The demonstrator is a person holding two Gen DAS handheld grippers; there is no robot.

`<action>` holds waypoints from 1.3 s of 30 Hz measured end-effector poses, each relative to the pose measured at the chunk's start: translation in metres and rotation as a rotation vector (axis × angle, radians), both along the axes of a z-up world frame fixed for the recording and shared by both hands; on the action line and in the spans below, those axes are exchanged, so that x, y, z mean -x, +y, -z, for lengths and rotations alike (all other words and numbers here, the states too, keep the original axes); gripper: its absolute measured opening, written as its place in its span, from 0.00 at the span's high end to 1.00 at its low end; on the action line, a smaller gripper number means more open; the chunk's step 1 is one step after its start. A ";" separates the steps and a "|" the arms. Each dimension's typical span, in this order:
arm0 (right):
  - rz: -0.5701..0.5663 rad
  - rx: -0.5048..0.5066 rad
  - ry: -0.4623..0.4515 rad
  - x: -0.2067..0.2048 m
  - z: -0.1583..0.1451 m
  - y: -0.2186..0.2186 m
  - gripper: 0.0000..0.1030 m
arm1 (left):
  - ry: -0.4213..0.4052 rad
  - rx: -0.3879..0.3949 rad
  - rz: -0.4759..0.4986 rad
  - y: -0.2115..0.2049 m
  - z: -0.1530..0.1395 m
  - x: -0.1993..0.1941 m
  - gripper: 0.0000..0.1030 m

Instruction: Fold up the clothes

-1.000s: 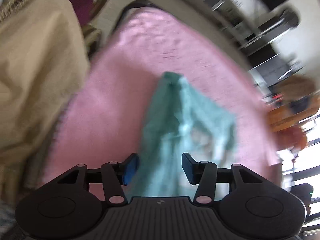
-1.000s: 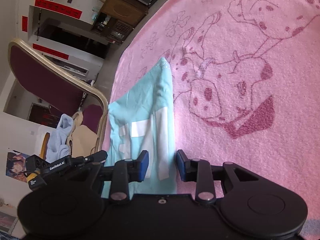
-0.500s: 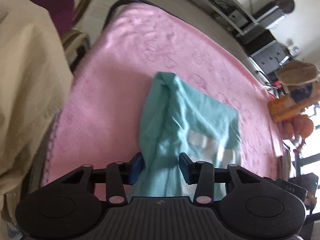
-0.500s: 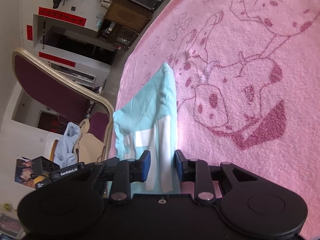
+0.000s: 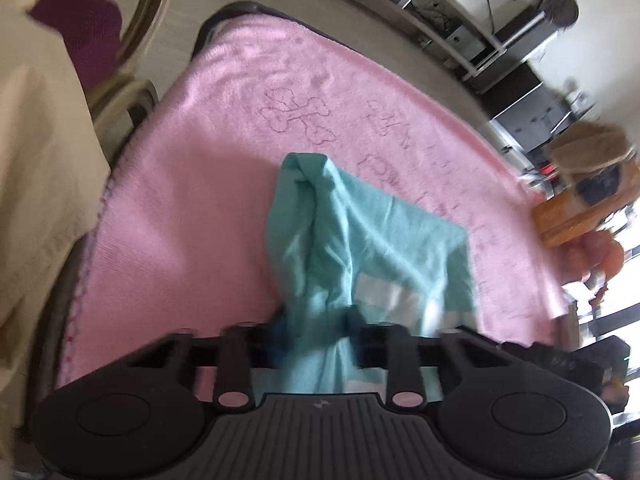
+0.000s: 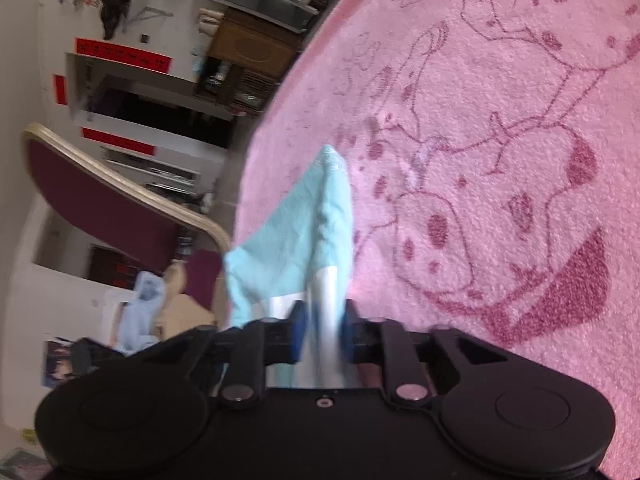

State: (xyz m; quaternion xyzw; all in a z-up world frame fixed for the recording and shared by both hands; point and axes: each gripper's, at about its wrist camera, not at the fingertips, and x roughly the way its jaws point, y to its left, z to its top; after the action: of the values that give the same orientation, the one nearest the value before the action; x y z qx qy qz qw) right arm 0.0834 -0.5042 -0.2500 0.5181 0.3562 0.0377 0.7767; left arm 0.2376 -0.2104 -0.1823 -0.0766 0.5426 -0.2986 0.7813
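Pink blanket (image 5: 208, 208), teal garment (image 5: 360, 248), no legible txt

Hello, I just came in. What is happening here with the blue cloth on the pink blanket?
A person with a gripper in each hand is folding a light teal garment that lies on a pink blanket. The left gripper and the right gripper have both just closed their jaws, each pinching the near edge of the cloth. The far end rests on the blanket; no fold is visible yet.

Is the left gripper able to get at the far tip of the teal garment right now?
Probably not: the left gripper has just closed on the teal garment's near end, so reaching the far tip means letting go.
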 end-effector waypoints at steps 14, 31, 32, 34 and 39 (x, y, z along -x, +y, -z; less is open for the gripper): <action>-0.099 0.603 -0.030 0.005 -0.107 0.083 0.95 | -0.219 0.016 0.023 -0.001 -0.056 0.069 0.93; 0.170 0.943 -0.147 0.216 -0.274 0.033 0.95 | -0.426 0.393 0.251 -0.103 -0.171 0.231 0.93; 0.200 0.951 -0.143 0.231 -0.277 0.023 0.95 | -0.438 0.401 0.275 -0.119 -0.172 0.244 0.93; 0.256 0.973 -0.129 0.261 -0.281 0.004 0.95 | -0.455 0.409 0.316 -0.149 -0.171 0.267 0.93; 0.340 0.997 -0.070 0.314 -0.270 -0.045 0.95 | -0.489 0.385 0.400 -0.221 -0.153 0.316 0.93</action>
State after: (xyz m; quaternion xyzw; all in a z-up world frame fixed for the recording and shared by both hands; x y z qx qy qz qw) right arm -0.2301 -0.5496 0.0199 0.1348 0.2157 -0.2456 0.9354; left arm -0.0782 -0.4315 -0.0295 -0.0409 0.2781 -0.5515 0.7854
